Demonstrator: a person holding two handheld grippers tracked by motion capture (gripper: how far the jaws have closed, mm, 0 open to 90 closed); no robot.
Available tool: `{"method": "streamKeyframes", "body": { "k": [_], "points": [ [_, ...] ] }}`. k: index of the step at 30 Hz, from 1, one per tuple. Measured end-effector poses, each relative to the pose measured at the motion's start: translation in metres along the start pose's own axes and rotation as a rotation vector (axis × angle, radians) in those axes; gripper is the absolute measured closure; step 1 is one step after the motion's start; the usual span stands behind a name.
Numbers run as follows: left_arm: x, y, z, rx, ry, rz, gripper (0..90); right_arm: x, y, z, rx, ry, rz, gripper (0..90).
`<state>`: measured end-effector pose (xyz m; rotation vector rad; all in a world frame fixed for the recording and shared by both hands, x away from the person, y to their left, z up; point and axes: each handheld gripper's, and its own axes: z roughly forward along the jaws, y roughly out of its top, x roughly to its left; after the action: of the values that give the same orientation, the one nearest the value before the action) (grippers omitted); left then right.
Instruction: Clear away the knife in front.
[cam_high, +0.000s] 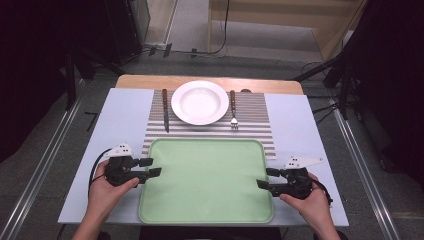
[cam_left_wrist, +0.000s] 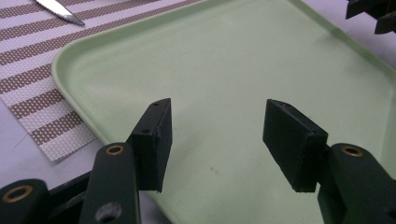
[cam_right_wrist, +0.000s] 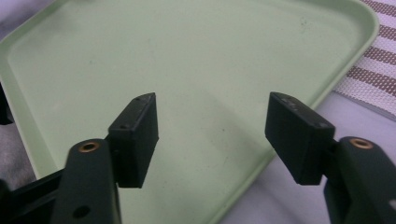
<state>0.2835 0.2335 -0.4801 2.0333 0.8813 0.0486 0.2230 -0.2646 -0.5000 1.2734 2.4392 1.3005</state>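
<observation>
Both spread-jawed grippers, left (cam_high: 151, 167) and right (cam_high: 265, 178), should slide level over opposite tray (cam_high: 206, 215) rims, then clamp together.

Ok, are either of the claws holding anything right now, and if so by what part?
Nothing is held. The left claw and right claw both stand open over opposite side edges of the green tray, with nothing between their jaws.

The tray (cam_high: 206, 197) lies at the near middle of the surface (cam_high: 122, 120), its far edge on the placemat (cam_high: 255, 112) at 12 o'clock. On the placemat the plate (cam_high: 200, 102) sits centred, with the knife (cam_high: 165, 110) at its 9 o'clock and the fork (cam_high: 233, 109) at its 3 o'clock. The left hand-held gripper (cam_high: 151, 167) reaches over the tray's 9 o'clock edge and the right hand-held gripper (cam_high: 265, 178) over its 3 o'clock edge
</observation>
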Motion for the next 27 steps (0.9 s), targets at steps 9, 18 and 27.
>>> {"method": "streamKeyframes", "body": {
  "k": [9, 18, 27],
  "points": [
    [0.0021, 0.0003, 0.0022, 0.013, -0.013, 0.012, 38.7, -0.0008, 0.0006, 0.0009, 0.008, -0.020, 0.014, 34.6],
    [0.0050, 0.0001, 0.0008, 0.019, -0.011, 0.004, 39.0, 0.0026, -0.0006, 0.0046, -0.041, -0.009, -0.005, 38.8],
    [0.0050, -0.0005, 0.0034, 0.027, -0.004, 0.004, 38.1, 0.0019, -0.0034, 0.0091, -0.008, 0.006, 0.006, 37.2]
  ]
}}
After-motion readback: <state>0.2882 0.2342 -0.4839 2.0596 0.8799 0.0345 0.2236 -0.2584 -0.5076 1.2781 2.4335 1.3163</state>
